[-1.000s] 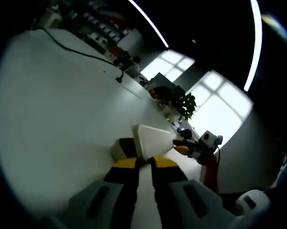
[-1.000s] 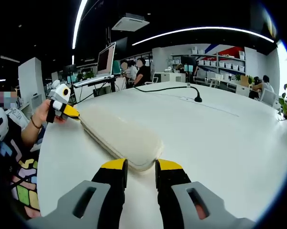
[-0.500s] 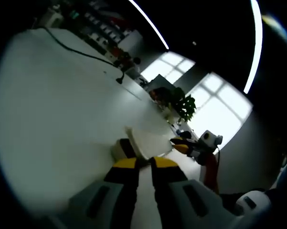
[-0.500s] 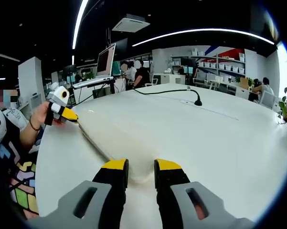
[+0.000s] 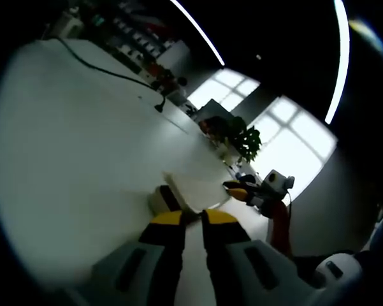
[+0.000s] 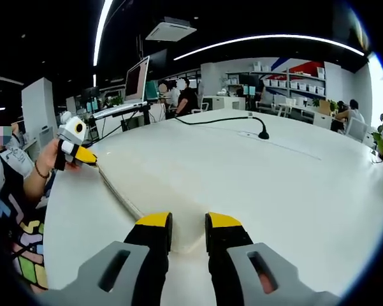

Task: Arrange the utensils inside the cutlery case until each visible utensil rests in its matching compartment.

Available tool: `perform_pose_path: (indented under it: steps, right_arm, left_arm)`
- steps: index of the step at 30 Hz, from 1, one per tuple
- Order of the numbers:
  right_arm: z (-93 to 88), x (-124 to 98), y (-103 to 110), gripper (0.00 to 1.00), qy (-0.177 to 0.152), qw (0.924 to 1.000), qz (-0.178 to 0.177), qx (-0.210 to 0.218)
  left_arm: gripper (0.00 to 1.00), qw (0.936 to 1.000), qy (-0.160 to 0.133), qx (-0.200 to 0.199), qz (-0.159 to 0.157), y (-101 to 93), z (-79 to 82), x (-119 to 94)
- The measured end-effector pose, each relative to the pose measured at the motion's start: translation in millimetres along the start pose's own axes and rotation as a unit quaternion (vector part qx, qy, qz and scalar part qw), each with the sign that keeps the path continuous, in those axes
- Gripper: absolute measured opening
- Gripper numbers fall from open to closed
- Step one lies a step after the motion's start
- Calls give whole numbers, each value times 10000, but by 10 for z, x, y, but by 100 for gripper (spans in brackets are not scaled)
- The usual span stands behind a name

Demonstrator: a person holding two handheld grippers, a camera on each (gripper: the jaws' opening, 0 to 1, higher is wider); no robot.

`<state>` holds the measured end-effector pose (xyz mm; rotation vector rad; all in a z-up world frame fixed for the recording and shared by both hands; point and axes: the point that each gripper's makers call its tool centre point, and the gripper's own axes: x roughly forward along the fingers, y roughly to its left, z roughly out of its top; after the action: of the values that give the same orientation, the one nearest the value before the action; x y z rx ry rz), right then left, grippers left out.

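A long white cutlery case point(image 6: 154, 191) lies flat and closed on the white table point(image 6: 287, 185); no utensils show. In the right gripper view my right gripper point(image 6: 183, 224) has its yellow-tipped jaws on either side of the case's near end. The left gripper point(image 6: 83, 155), in a person's hand point(image 6: 43, 171), pinches the far end. Seen from the left gripper view, the case point(image 5: 192, 187) runs away from my left gripper point(image 5: 192, 217), whose jaws stand narrow on its near end. The right gripper point(image 5: 237, 190) holds the other end.
A black cable point(image 6: 232, 118) with a plug lies across the far side of the table, also seen as the cable point(image 5: 108, 70) in the left gripper view. Beyond the table stand a monitor point(image 6: 140, 78), desks with seated people, and a potted plant point(image 5: 245, 137).
The case's top, raised and tilted toward the right gripper a second ago, has come down and now lies flat. Both grippers kept their hold at the ends.
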<state>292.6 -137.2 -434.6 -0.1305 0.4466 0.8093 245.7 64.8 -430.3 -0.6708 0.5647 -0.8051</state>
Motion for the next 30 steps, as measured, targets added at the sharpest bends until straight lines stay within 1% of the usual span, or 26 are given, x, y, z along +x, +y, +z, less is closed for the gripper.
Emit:
perform_pose_path:
  steps: [7,10,11,14,18,21,22,24,27,30]
  right_arm:
    - [5,8,37,18,22,9996,-4,-274]
    - [7,19,42,17,68,9993,-18,-370]
    - [0,22,42,16,89,9993,-21,-365]
    - [-2,40,59,15,100,9993,25,-359]
    - [-2,50,64,14,92,9993,23,-367]
    - [-2,58,82,12,71,9990,34,-430]
    - [0,61,89,11,76,9989,37,-457]
    - [5,68,91,11,104,9988,30,-485]
    - [16,88,102,11,161,9982,29,-571]
    - [20,97,118,10,208,9975,5,-675]
  left_arm:
    - [10,9996,59,230,127,31,10,-43]
    - [6,9977,15,522,436,126,65,-107]
    - [4,9980,-22,500,396,112,84,-122]
    - [4,9988,-11,405,270,86,92,-134]
    - [4,9976,62,544,414,126,45,-102]
    - [4,9953,10,800,536,113,70,-94]
    - [4,9933,-11,1008,571,89,101,-95]
    - [4,9897,-68,1292,606,38,145,-100]
    - [4,9868,-16,1488,640,-13,133,-96]
    - [4,9858,-33,1534,680,-15,152,-78]
